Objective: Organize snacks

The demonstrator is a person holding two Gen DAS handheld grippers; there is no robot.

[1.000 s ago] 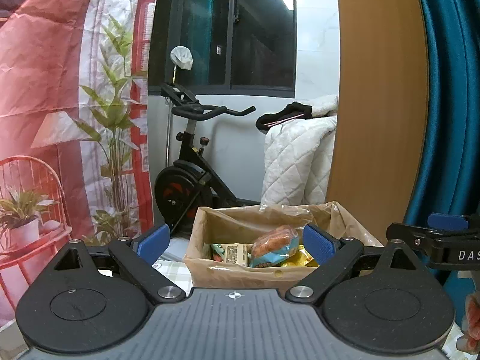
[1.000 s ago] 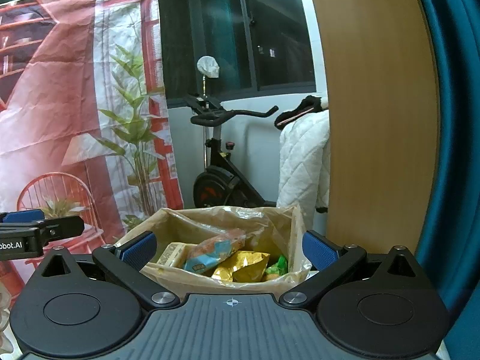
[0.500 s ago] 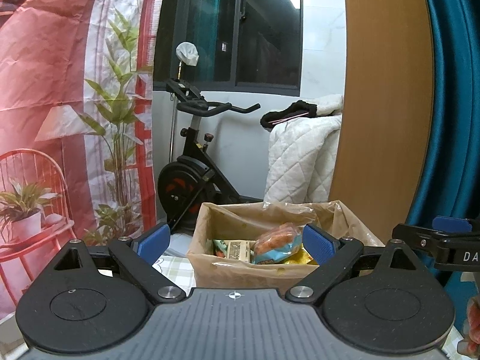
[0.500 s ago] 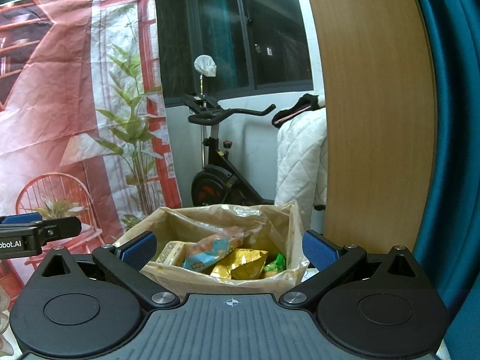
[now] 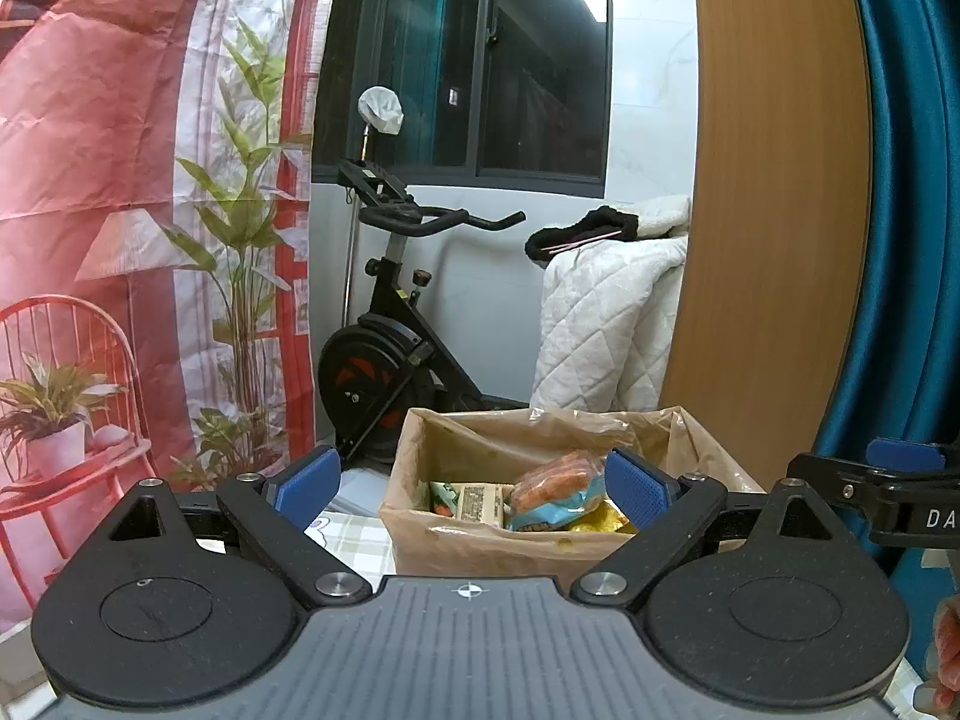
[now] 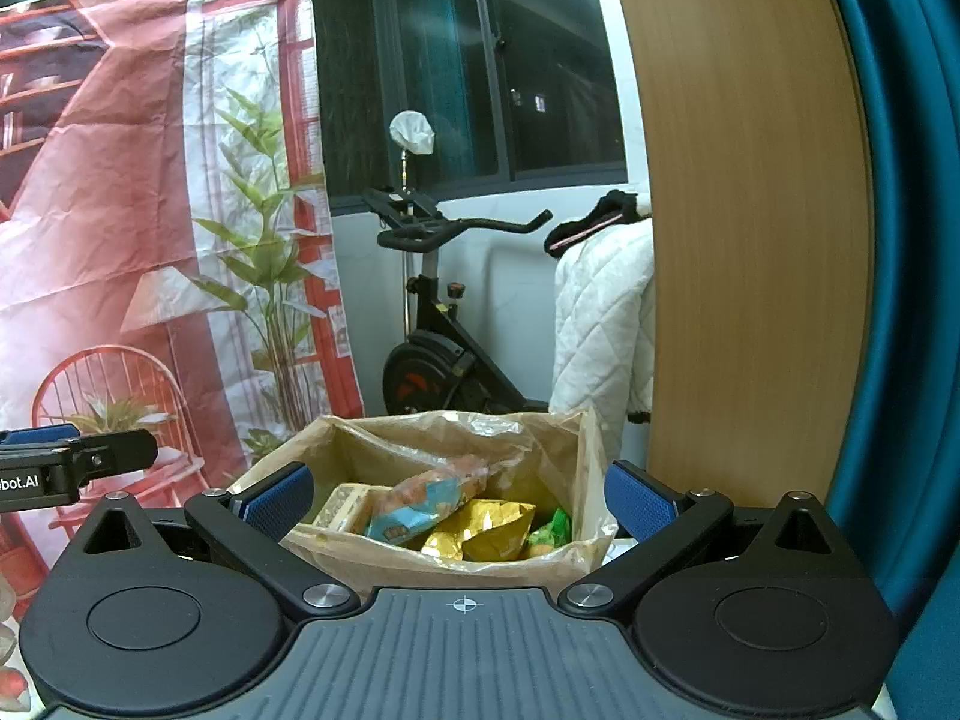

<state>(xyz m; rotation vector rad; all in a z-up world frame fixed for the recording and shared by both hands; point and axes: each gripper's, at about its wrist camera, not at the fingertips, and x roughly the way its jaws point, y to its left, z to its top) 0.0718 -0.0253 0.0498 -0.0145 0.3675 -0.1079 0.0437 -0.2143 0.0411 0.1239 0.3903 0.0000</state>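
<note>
Both tongs stand apart and empty: left tongs [image 5: 474, 483], right tongs [image 6: 459, 495]. Straight ahead at twelve o'clock on the checked counter [image 5: 354, 543] sits a brown lined box [image 6: 456, 564] holding snack packets: an orange-and-blue bag [image 6: 420, 504], a gold bag [image 6: 486, 531], and a green packet [image 6: 552, 531] at its three o'clock side.

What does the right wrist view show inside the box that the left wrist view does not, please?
Only the right wrist view shows the green packet and most of the gold packet. Only the left wrist view shows the checked cloth beside the box and a small green packet at the left. Both show the orange-and-blue packet, the exercise bike, and both grippers open and empty.
</note>
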